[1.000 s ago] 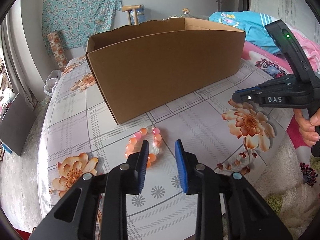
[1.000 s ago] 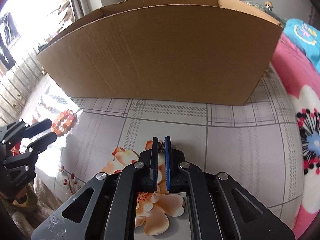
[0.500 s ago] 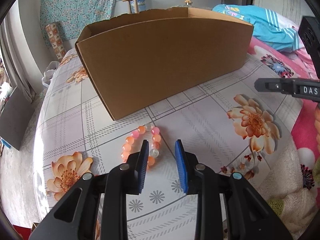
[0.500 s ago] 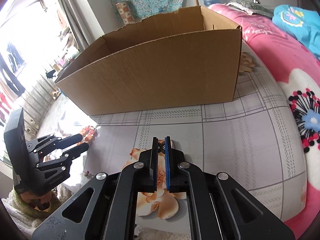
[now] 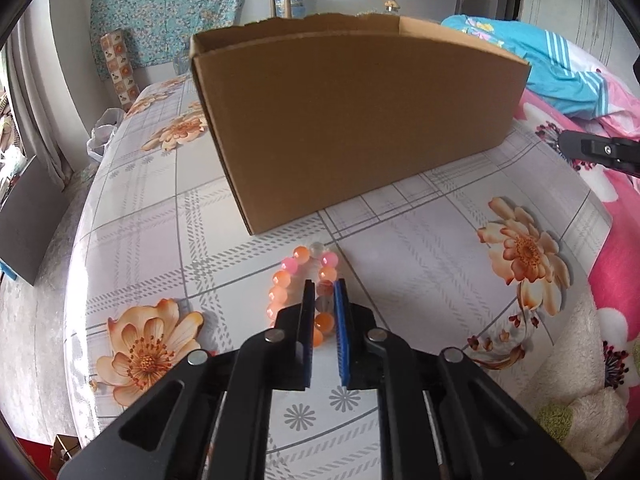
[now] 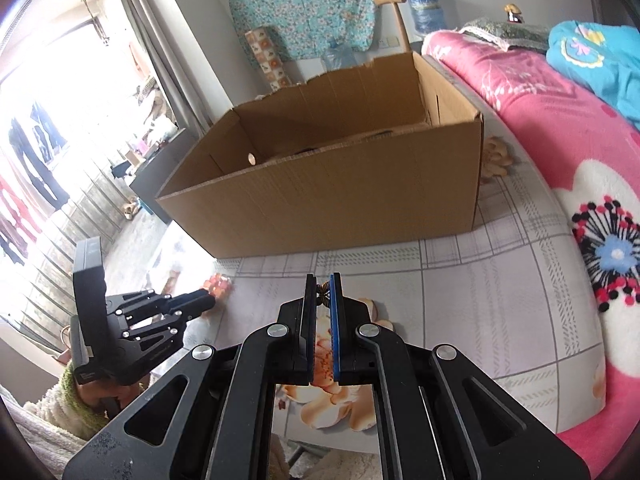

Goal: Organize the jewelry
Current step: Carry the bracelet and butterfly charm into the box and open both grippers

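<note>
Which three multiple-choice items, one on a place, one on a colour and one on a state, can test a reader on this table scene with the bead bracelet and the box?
1. Where does the orange and pink bead bracelet lie?
A. inside the box
B. on the flowered tablecloth, in front of the brown cardboard box
C. on the pink blanket

2. What colour are the pads of the left gripper?
A. blue
B. red
C. white

3. What does the right gripper hold?
A. nothing, wide open
B. a large spoon
C. a small brown butterfly-shaped trinket

Key: 1 B, the beads rest on the cloth near the box corner. 2 A, blue pads flank one side of the bracelet as the jaws are closing. 3 C, the trinket sits pinched at the tips.
</note>
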